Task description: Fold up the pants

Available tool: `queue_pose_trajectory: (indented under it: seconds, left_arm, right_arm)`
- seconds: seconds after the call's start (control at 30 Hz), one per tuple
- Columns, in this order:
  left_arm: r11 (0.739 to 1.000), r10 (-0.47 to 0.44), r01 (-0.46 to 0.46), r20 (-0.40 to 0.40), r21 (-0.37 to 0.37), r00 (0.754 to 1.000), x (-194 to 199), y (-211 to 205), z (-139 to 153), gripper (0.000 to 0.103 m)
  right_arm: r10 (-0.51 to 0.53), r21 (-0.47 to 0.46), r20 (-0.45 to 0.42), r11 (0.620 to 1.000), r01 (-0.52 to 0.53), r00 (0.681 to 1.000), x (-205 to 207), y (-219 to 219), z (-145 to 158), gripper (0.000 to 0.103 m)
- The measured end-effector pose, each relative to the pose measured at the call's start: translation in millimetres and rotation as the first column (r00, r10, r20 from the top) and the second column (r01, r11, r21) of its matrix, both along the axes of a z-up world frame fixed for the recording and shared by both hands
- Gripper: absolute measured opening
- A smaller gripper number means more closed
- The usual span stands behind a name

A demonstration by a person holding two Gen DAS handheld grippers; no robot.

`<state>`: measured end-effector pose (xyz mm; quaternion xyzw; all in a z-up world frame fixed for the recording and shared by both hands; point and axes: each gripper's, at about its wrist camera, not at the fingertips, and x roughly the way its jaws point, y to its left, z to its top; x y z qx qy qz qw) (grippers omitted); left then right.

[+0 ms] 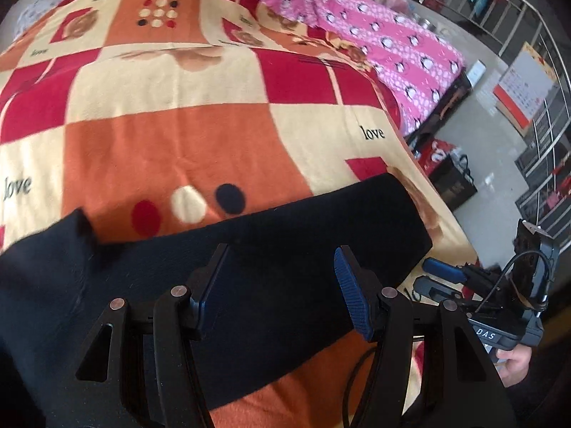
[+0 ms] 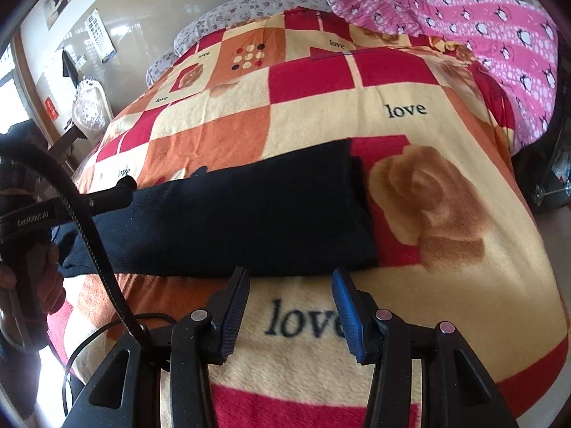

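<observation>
The black pants (image 1: 249, 249) lie flat as a long strip across the patchwork blanket (image 1: 178, 107). My left gripper (image 1: 282, 253) is open and empty, hovering just above the pants' middle. In the right wrist view the pants (image 2: 242, 214) lie just beyond my right gripper (image 2: 289, 274), which is open and empty above the blanket (image 2: 428, 303) at the pants' near edge. The right gripper also shows in the left wrist view (image 1: 442, 274) past the pants' right end. The left gripper's body shows at the left of the right wrist view (image 2: 107, 196), over the pants.
A pink penguin-print quilt (image 1: 374, 35) is bunched at the bed's far right. The bed's right edge drops to a floor with bags (image 1: 453, 178) and a metal railing (image 1: 542, 107). A cable (image 2: 92, 242) hangs from the left gripper.
</observation>
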<state>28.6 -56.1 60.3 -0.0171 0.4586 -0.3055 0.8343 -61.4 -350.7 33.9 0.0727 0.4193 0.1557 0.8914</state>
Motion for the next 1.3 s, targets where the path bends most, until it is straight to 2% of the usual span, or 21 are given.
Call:
queue_pose_trajectory:
  seconds: [0.1,0.17,0.23,0.3,0.47,0.5,0.57,0.6,0.67,0.77,0.8,0.83,0.87,0.9,0.93,0.97,1.07,1.13,1.3]
  left_arm:
    - [0.990,-0.134,0.134,-0.002,0.038,0.991,18.9,-41.4,-2.6,0.059]
    - [0.981,-0.189,0.191,-0.040,0.044,0.981,35.1,-63.8,-9.6,0.059]
    - [0.966,-0.247,0.251,-0.083,0.052,0.966,50.4,-84.7,-16.9,0.059]
    - [0.949,-0.302,0.308,-0.088,0.067,0.949,62.5,-101.0,-19.6,0.059]
    - [0.893,-0.438,0.448,-0.158,0.034,0.885,84.8,-130.2,-32.1,0.059]
    - [0.882,-0.462,0.470,-0.139,0.029,0.876,86.3,-134.6,-31.8,0.060]
    - [0.853,-0.516,0.522,-0.157,-0.006,0.842,88.6,-143.5,-33.3,0.078]
    - [0.840,-0.539,0.541,-0.169,-0.036,0.825,90.8,-148.3,-33.0,0.081]
    - [0.823,-0.566,0.563,-0.178,-0.073,0.805,94.3,-158.4,-34.1,0.083]
    - [0.802,-0.597,0.596,-0.125,-0.043,0.793,90.1,-170.3,-34.3,0.083]
    - [0.800,-0.598,0.599,-0.110,-0.028,0.794,87.7,-172.3,-33.8,0.082]
    - [0.799,-0.600,0.601,-0.088,-0.006,0.795,84.9,-174.6,-33.5,0.070]
    - [0.804,-0.591,0.594,-0.062,0.035,0.804,81.5,-176.6,-33.1,0.046]
    - [0.818,-0.570,0.571,-0.038,0.064,0.821,81.1,-177.2,-33.5,0.038]
    - [0.829,-0.555,0.557,-0.039,0.051,0.831,82.6,-176.5,-34.1,0.031]
    - [0.832,-0.552,0.553,-0.047,0.035,0.833,83.7,-175.9,-34.4,0.014]
    - [0.833,-0.551,0.551,-0.021,0.047,0.835,77.6,-172.9,-28.6,0.011]
    - [0.836,-0.548,0.546,0.019,0.042,0.837,70.0,-164.7,-16.9,0.010]
    - [0.875,-0.465,0.477,0.134,-0.084,0.875,64.4,-104.9,41.4,0.010]
  right_arm:
    - [-0.003,0.088,-0.018,0.996,0.005,1.000,5.7,-15.8,-5.9,0.046]
    - [0.013,0.134,-0.011,0.991,-0.011,1.000,11.9,-18.8,-7.7,0.048]
    - [0.030,0.162,-0.011,0.986,-0.027,0.999,19.5,-17.9,-9.1,0.050]
    - [0.035,0.192,0.003,0.981,-0.035,0.999,24.6,-18.4,-9.6,0.051]
    - [0.038,0.281,0.027,0.959,-0.044,0.999,23.1,-26.9,-15.5,0.051]
    - [0.029,0.313,0.033,0.949,-0.038,0.999,21.6,-30.5,-17.7,0.051]
    - [0.012,0.356,0.039,0.934,-0.025,0.999,20.0,-34.5,-20.4,0.051]
    - [0.008,0.365,0.036,0.931,-0.020,0.999,20.4,-34.5,-20.7,0.051]
    - [0.005,0.361,0.029,0.933,-0.015,1.000,22.0,-33.8,-18.8,0.051]
    - [-0.017,0.367,0.025,0.930,0.006,1.000,21.4,-33.3,-18.8,0.051]
    - [-0.027,0.365,0.020,0.931,0.018,0.999,22.0,-32.4,-18.5,0.049]
    - [-0.043,0.340,0.010,0.940,0.037,0.999,23.3,-30.4,-18.0,0.037]
    - [-0.061,0.321,0.001,0.945,0.057,0.998,25.1,-30.1,-18.4,0.028]
    - [-0.078,0.332,-0.010,0.940,0.077,0.997,26.3,-31.8,-20.3,0.018]
    - [-0.086,0.363,-0.015,0.928,0.086,0.996,27.4,-34.5,-22.0,0.015]
    - [-0.088,0.376,-0.021,0.922,0.089,0.996,29.5,-35.8,-22.9,0.014]
    - [-0.088,0.378,0.035,0.923,0.068,0.996,25.4,-33.4,-14.3,0.012]
    - [-0.079,0.342,0.070,0.938,0.051,0.994,21.9,-26.6,-2.1,0.011]
    - [-0.007,0.267,0.197,0.963,-0.047,0.980,8.2,2.0,45.3,0.011]
